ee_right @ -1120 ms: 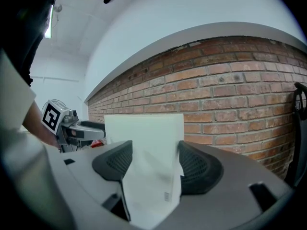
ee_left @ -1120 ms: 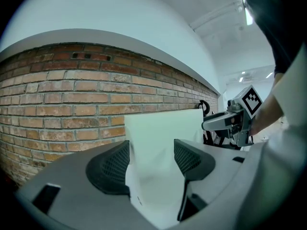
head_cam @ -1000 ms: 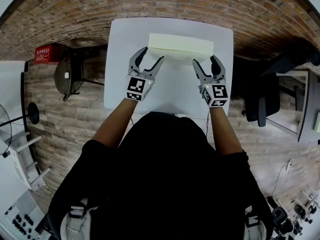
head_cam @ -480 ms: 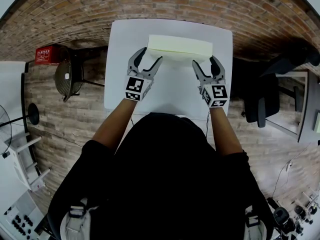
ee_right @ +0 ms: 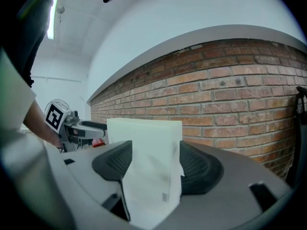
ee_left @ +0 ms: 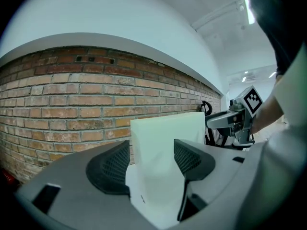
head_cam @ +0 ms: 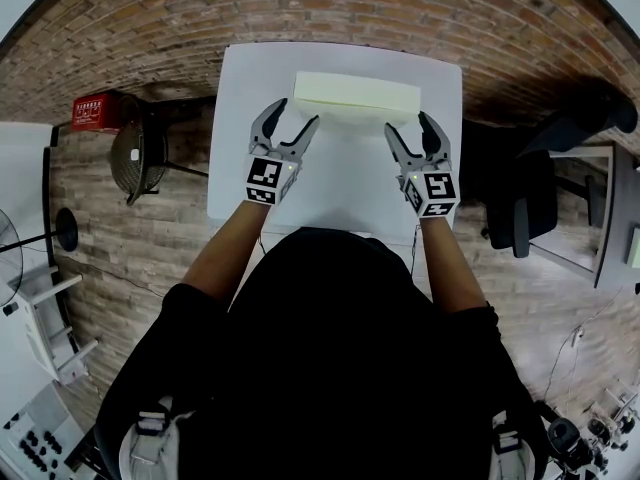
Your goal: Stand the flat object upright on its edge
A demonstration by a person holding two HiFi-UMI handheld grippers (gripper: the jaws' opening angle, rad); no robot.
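Plainly, the left hand-held gripper [head_cam: 293, 118] has its two dark ribbed jaws spread wide and holds nothing. Its own view looks through the gap at the pale cream rectangular foam block [head_cam: 355, 96], which sits beyond the pads rather than between them. The right hand-held gripper [head_cam: 410, 125] is likewise released, its jaws parted and aimed at the block's other end.

The block stands upright on its long edge near the far side of the white table [head_cam: 340, 193], in front of the red brick wall [ee_left: 72, 99]. From above, each gripper sits just beside one end of it, seemingly without contact. That bracketing looks deliberate. With a gripper guarding each end, a tall, thin slab that starts to tip could be caught. The standing itself looks done.
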